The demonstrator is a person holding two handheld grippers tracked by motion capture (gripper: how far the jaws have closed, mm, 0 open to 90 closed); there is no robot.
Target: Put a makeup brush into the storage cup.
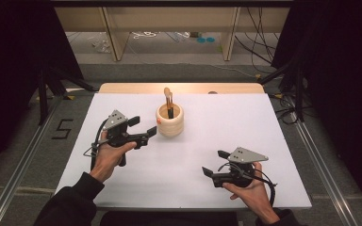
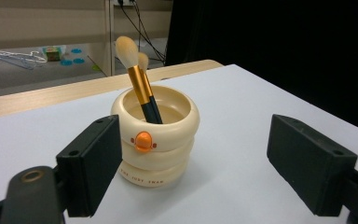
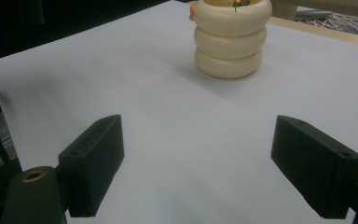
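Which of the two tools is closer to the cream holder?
The left tool, open beside the cream ringed brush holder; the right tool sits far nearer the person.

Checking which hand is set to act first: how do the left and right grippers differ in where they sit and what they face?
The left gripper sits right beside the cream ringed brush holder; the right gripper sits well away from it, near the white table's front edge. In the left gripper view the holder stands close between the jaws; in the right gripper view it is far ahead. Both are open and empty.
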